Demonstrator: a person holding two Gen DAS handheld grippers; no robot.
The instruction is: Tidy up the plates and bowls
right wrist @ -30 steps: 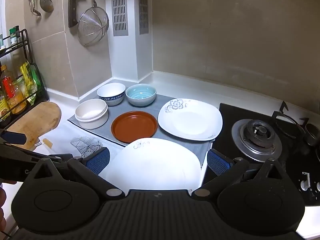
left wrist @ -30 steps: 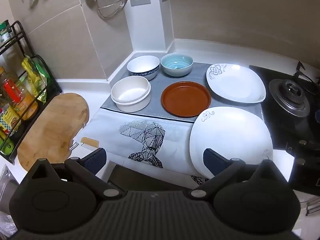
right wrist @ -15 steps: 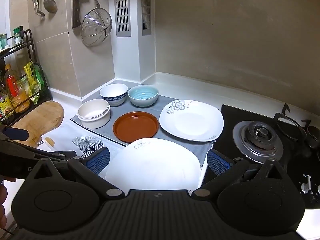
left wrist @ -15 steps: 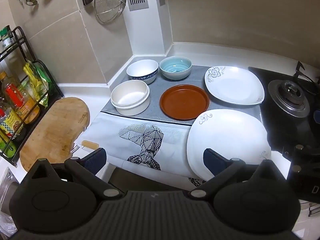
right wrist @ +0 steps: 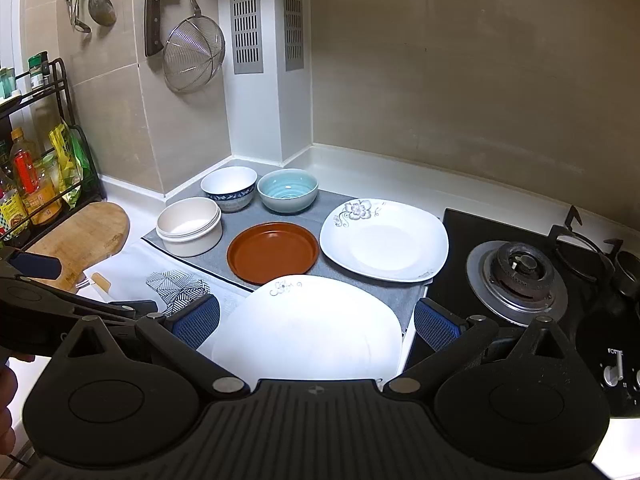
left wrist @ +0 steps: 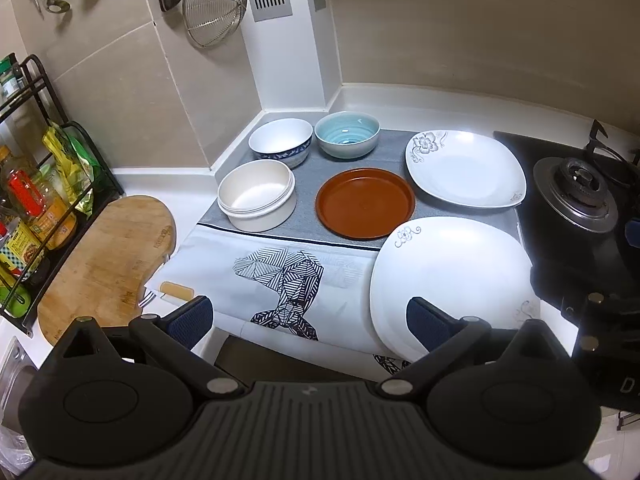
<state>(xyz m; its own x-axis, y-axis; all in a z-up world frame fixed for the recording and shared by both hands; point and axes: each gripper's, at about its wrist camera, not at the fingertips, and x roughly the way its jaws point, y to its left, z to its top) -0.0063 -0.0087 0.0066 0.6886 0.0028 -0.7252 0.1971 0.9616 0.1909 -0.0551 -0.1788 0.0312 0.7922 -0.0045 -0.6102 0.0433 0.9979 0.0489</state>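
Both grippers spread and empty above the counter; sorting not yet begun, by the look of it.

Left gripper (left wrist: 308, 314) and right gripper (right wrist: 316, 320): jaws apart, holding nothing. Nearest: large white plate (right wrist: 308, 328), at the mat's (left wrist: 276, 280) front edge, between the right pads. Behind: brown plate (left wrist: 365, 201), flowered plate (left wrist: 466, 168), cream bowl (left wrist: 256, 196), blue-patterned bowl (left wrist: 280, 142), teal bowl (left wrist: 346, 134). Next move likely calls for a rim grip on one plate for stacking. Obstacles: hob burner (right wrist: 516, 276) just beside on the right; cutting board (left wrist: 104, 256) on the left.

both wrist views high, facing counter (left wrist: 168, 184), sharing dishes
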